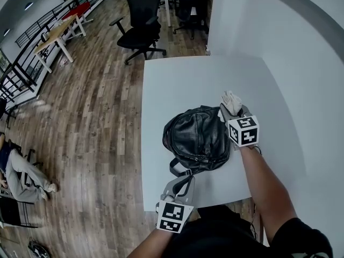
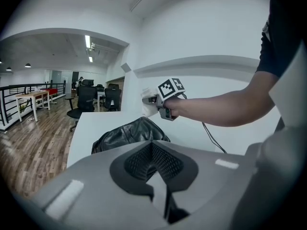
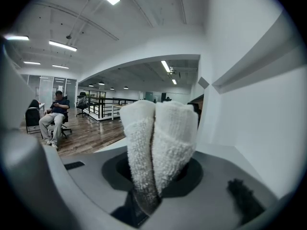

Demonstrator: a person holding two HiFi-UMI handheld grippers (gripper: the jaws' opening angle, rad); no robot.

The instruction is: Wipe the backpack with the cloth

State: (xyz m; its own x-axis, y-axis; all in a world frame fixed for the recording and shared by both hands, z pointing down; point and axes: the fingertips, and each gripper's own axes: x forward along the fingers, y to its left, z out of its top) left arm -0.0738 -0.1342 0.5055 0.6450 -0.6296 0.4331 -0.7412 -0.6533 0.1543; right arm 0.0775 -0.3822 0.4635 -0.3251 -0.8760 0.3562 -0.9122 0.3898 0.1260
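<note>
Head view: black backpack (image 1: 198, 138) lies on the white worktop (image 1: 177, 79). The right tongs (image 1: 232, 107) hold a white cloth (image 1: 231, 98) at the bag's far right edge. The left tongs (image 1: 177, 190) sit by the bag's strap (image 1: 180, 172) near the front edge.

Left gripper view: tongs closed together; possibly pinching the strap, unclear.

Right gripper view: tongs clamped on the folded cloth.

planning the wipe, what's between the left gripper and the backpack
In the head view, only the strap of the backpack, reaching toward the left gripper.
</note>
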